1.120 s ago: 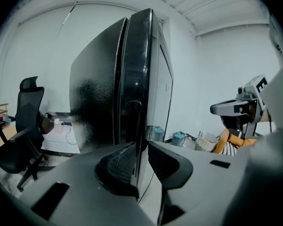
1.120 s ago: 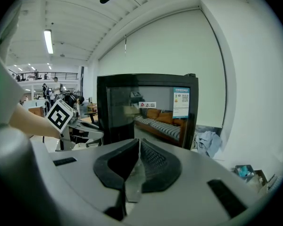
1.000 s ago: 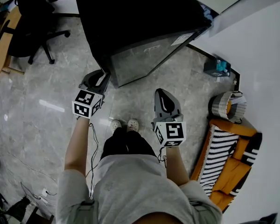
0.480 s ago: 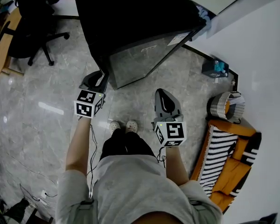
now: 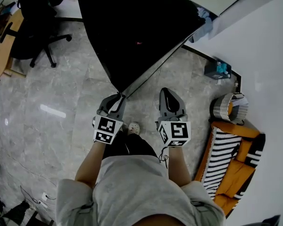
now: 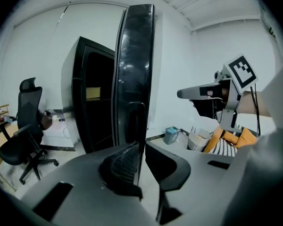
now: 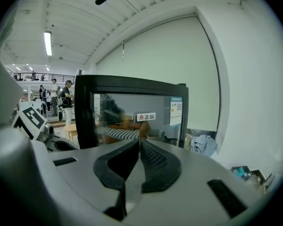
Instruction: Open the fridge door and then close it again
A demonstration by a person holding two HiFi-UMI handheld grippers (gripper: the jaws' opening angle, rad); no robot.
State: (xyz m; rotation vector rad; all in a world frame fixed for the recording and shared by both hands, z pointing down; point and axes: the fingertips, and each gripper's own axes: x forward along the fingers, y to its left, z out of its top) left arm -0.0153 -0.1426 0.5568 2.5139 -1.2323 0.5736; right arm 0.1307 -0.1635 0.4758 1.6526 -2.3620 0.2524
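Note:
The black fridge (image 5: 132, 27) stands ahead of me on the grey floor. Its glass door (image 5: 153, 68) is swung out and shows edge-on in the head view. In the left gripper view the door (image 6: 134, 74) rises as a thin dark slab between the jaws. My left gripper (image 5: 118, 99) (image 6: 140, 150) is shut on the door's free edge, near its recessed handle. My right gripper (image 5: 168, 96) (image 7: 138, 147) hovers to the right of the door, shut with nothing in it. The door's glass face (image 7: 137, 119) with its stickers fills the right gripper view.
A black office chair (image 5: 33, 36) and a wooden desk (image 5: 2, 46) are at the far left. Along the white wall (image 5: 259, 46) on the right sit a blue box (image 5: 219, 68), a woven basket (image 5: 228, 107) and an orange striped cushion seat (image 5: 228, 161). Cables (image 5: 33, 192) lie at lower left.
The left gripper has pulled back toward my body and to the right, and the door has swung from nearly closed to wide open. The right gripper has barely moved.

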